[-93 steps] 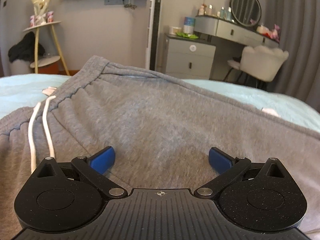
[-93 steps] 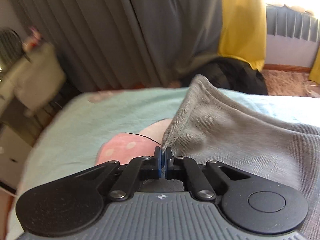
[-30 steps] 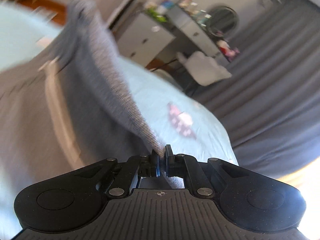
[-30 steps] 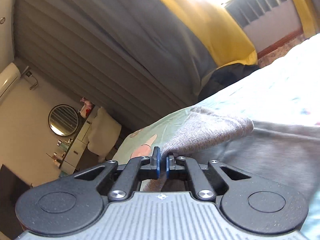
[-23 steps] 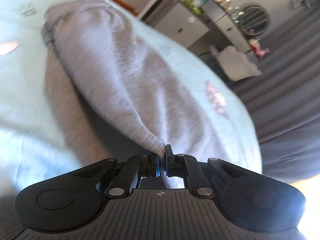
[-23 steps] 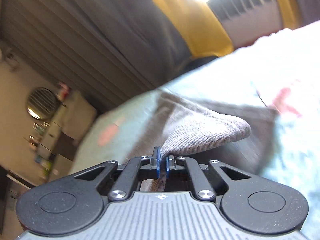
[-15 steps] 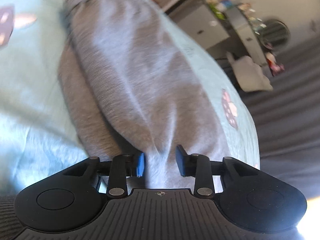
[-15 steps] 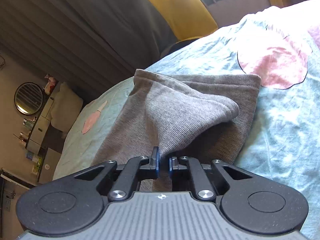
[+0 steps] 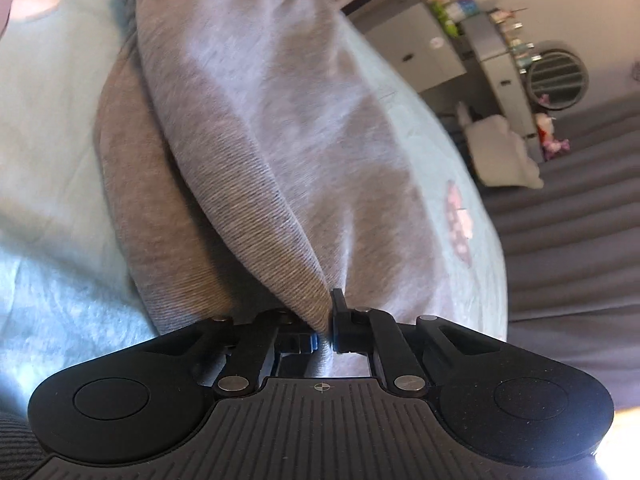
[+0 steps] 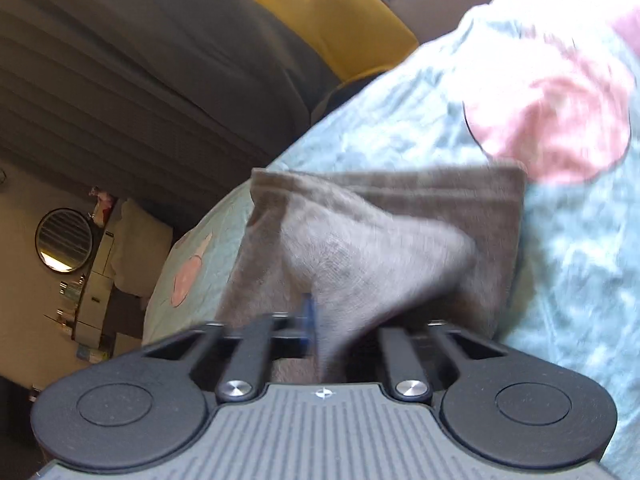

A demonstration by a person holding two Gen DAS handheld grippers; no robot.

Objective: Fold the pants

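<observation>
Pinching gray pants [image 9: 256, 128] at the near edge, left gripper [image 9: 325, 330] and right gripper [image 10: 320, 332] are both clamping folds; the garment's long axis is running away toward the far side.

Bedroom w/ a bed [image 9: 48, 184] under a pale mint sheet printed w/ pink shapes [image 10: 552, 120]. Grey pleated curtains [image 9: 572, 216] cover the wall beyond it, w/ a yellow curtain [image 10: 320, 12] next to them & bright daylight at the upper edge of the right wrist view. Against the beige wall: a grey dresser [image 9: 416, 40] & vanity w/ small bottles on top, a round mirror [image 9: 558, 80], & a white fluffy chair [image 9: 504, 152] in front.
</observation>
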